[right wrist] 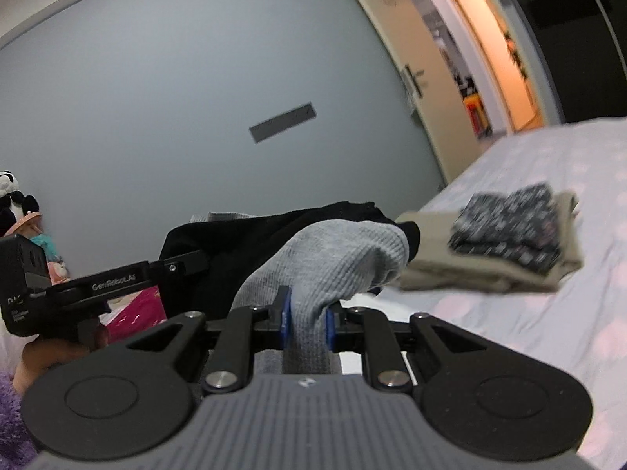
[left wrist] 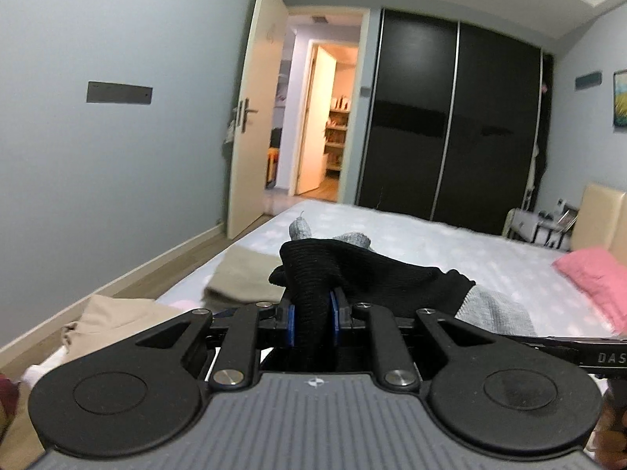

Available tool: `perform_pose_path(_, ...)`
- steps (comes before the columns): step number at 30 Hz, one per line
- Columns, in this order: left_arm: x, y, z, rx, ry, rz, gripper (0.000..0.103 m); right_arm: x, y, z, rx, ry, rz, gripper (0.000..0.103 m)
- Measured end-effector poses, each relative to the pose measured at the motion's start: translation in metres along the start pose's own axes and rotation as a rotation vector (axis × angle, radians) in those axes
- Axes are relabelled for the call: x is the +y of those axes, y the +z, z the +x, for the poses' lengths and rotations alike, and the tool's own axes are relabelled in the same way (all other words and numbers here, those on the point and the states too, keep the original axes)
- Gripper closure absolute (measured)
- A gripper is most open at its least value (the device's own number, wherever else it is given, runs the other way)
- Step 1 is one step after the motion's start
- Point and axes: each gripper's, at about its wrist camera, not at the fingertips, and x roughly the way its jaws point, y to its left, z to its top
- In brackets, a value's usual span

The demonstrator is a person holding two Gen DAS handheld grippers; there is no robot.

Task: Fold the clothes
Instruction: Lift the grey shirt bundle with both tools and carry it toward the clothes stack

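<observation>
Sock (left wrist: pixel 392 278), black with grey ends, held aloft over the bed's (left wrist: pixel 450 243) near edge. Left gripper (left wrist: pixel 312 313) pinches the black part; right gripper (right wrist: pixel 307 319) clamps a grey end. Risk: thin knit slipping free under tension. Folded stack (right wrist: pixel 505 246) blurred; sock's full shape hidden.

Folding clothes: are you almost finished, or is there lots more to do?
Partly done. A folded beige garment with a folded dark patterned piece on top sits on the bed. In hand: the left gripper pinches a black-and-grey sock at its black part, the right gripper at its grey end. Left: rumpled beige clothing at the bed's edge.
</observation>
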Motion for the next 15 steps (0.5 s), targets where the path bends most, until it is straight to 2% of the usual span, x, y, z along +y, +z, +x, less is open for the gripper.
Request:
perform_pose_path(3, 0.011, -0.009, 0.034, 0.054, 0.013, -0.025, 0.089, 0.008, -0.005, 0.026, 0.032, 0.024, 0.022, 0.084)
perform_pose_path(5, 0.020, -0.017, 0.063, 0.100, 0.018, -0.042, 0.089, -0.001, -0.009, 0.042, 0.057, 0.001, 0.005, 0.084)
perform_pose_path(10, 0.036, -0.036, 0.134, 0.183, 0.024, -0.110, 0.089, -0.037, -0.011, 0.091, 0.138, -0.060, -0.006, 0.084)
perform_pose_path(15, 0.043, -0.061, 0.181, 0.296, 0.038, -0.086, 0.089, -0.078, -0.020, 0.125, 0.225, -0.093, 0.049, 0.084)
